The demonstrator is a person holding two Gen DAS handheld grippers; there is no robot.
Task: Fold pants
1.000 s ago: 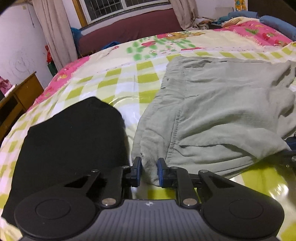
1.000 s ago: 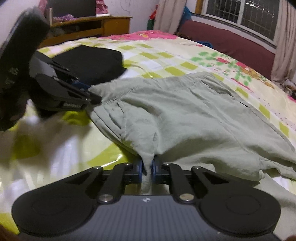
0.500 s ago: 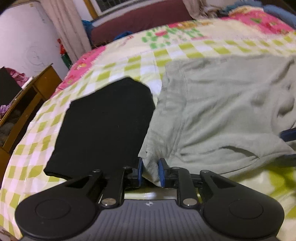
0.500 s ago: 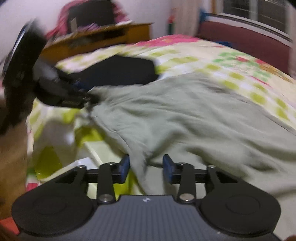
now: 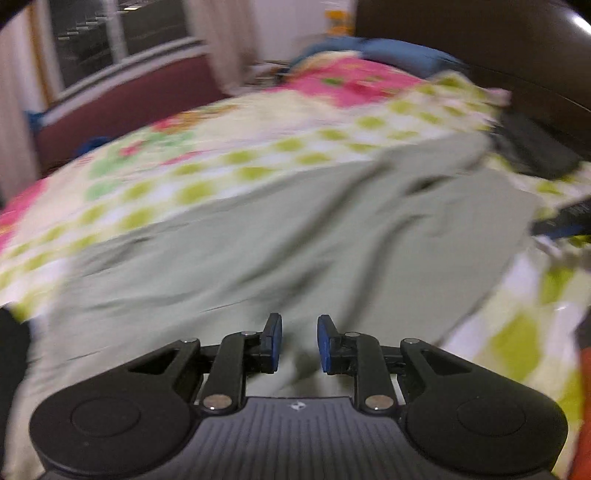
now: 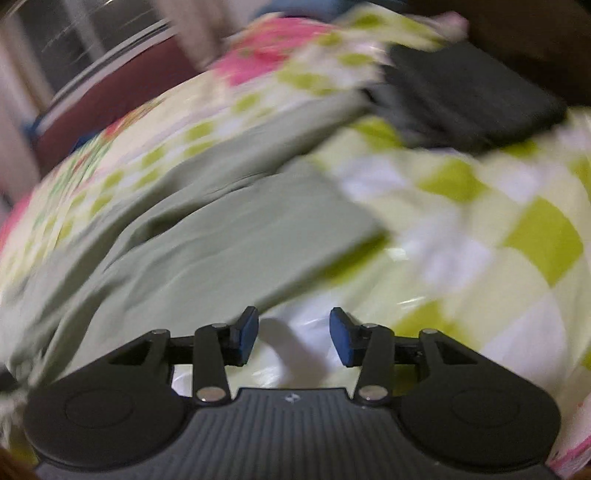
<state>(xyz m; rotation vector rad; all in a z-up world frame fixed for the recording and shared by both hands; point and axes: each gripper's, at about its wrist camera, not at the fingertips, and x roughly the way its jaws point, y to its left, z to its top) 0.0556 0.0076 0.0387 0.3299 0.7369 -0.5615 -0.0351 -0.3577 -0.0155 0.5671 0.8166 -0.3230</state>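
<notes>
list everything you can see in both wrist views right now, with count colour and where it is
pants: one, pale grey-green, spread across the bed, one leg end toward the right
bedspread: one, yellow-green and white check with pink floral patches, covering the bed
dark folded cloth: one, black, on the bed beyond the pants' leg end
black cloth: one, black, at the far left edge, mostly out of frame
blue bedding: one heap, blue, at the far end of the bed
window: one, dark panes, back wall
left gripper: one, black with blue pads, jaws open over the pants
right gripper: one, black with blue pads, jaws open over bare bedspread
</notes>
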